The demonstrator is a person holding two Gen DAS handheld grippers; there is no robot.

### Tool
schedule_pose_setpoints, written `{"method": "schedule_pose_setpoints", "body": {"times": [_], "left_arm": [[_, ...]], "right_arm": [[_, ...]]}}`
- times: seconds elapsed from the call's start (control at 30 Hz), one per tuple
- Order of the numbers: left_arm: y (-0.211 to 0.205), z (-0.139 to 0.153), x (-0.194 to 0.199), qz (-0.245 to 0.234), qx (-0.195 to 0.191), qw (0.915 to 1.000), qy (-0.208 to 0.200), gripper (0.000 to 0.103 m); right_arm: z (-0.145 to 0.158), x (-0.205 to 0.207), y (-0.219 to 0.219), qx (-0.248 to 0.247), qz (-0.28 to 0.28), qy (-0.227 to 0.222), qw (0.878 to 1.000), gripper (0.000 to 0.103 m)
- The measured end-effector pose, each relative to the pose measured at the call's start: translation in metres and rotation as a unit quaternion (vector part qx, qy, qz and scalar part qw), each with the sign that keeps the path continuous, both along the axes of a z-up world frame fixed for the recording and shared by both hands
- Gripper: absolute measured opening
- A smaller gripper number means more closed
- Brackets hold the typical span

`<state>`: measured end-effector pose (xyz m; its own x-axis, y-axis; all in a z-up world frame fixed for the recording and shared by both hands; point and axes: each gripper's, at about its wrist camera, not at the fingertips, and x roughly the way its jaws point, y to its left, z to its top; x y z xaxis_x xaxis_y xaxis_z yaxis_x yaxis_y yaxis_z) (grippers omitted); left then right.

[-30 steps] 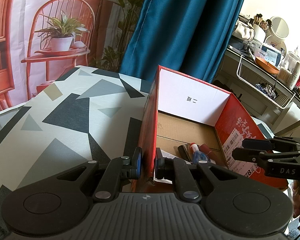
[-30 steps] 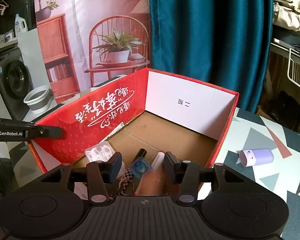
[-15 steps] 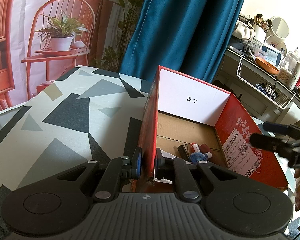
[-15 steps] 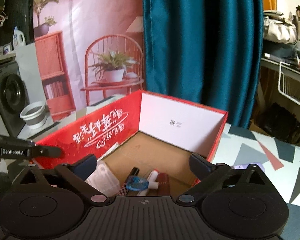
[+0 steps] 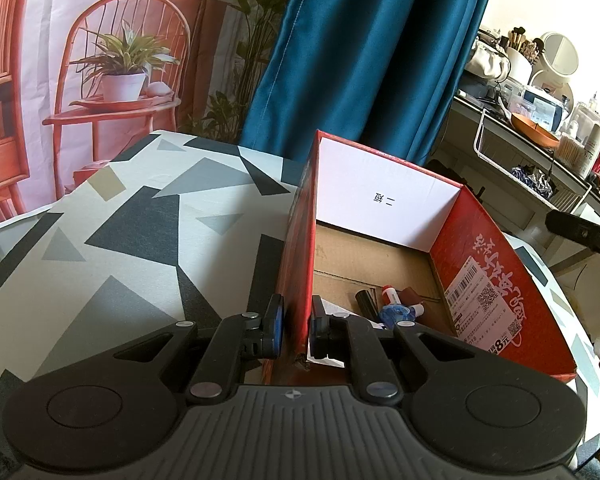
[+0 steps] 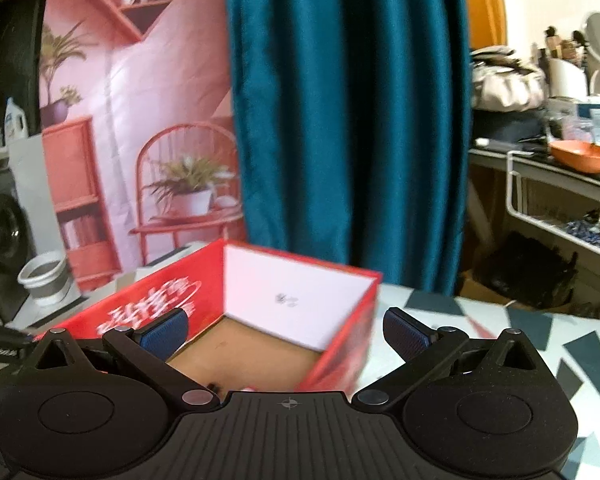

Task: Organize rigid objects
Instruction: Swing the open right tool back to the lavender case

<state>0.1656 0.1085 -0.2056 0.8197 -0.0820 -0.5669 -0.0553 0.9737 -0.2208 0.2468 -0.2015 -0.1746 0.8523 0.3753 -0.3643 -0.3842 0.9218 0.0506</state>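
Observation:
A red cardboard box (image 5: 496,280) with a white far wall stands on the patterned table (image 5: 132,240). My left gripper (image 5: 296,326) is shut on the box's left wall, one finger outside and one inside. Several small items (image 5: 392,304) lie on the box floor: a black tube, a white and red tube, a blue piece. My right gripper (image 6: 286,330) is open and empty, raised above and behind the box (image 6: 292,300). It also shows at the right edge of the left wrist view (image 5: 580,232).
A teal curtain (image 5: 372,60) hangs behind the table. A cluttered shelf with a wire basket (image 5: 540,160) stands to the right. A washing machine (image 6: 0,240) and a grey bucket (image 6: 44,280) are at the far left.
My right gripper opened, let go of a small item into the box, then rose and drew back. The left gripper has held still on the box wall.

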Motion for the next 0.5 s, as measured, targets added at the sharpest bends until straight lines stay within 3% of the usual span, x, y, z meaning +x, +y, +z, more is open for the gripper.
{"method": "schedule_pose_setpoints", "body": {"times": [0.17, 0.3, 0.5], "left_arm": [[0.0, -0.001, -0.001, -0.003, -0.001, 1.0, 0.001, 0.013], [0.0, 0.0, -0.001, -0.003, 0.0, 1.0, 0.001, 0.013], [-0.001, 0.0, -0.001, -0.002, 0.002, 1.0, 0.002, 0.013]], "right_arm": [[-0.006, 0.015, -0.04, 0.02, -0.01, -0.015, 1.0, 0.103], [-0.018, 0.036, -0.065, 0.022, -0.031, -0.003, 0.999, 0.103], [-0.052, 0.074, -0.085, -0.036, -0.07, -0.016, 0.997, 0.103]]}}
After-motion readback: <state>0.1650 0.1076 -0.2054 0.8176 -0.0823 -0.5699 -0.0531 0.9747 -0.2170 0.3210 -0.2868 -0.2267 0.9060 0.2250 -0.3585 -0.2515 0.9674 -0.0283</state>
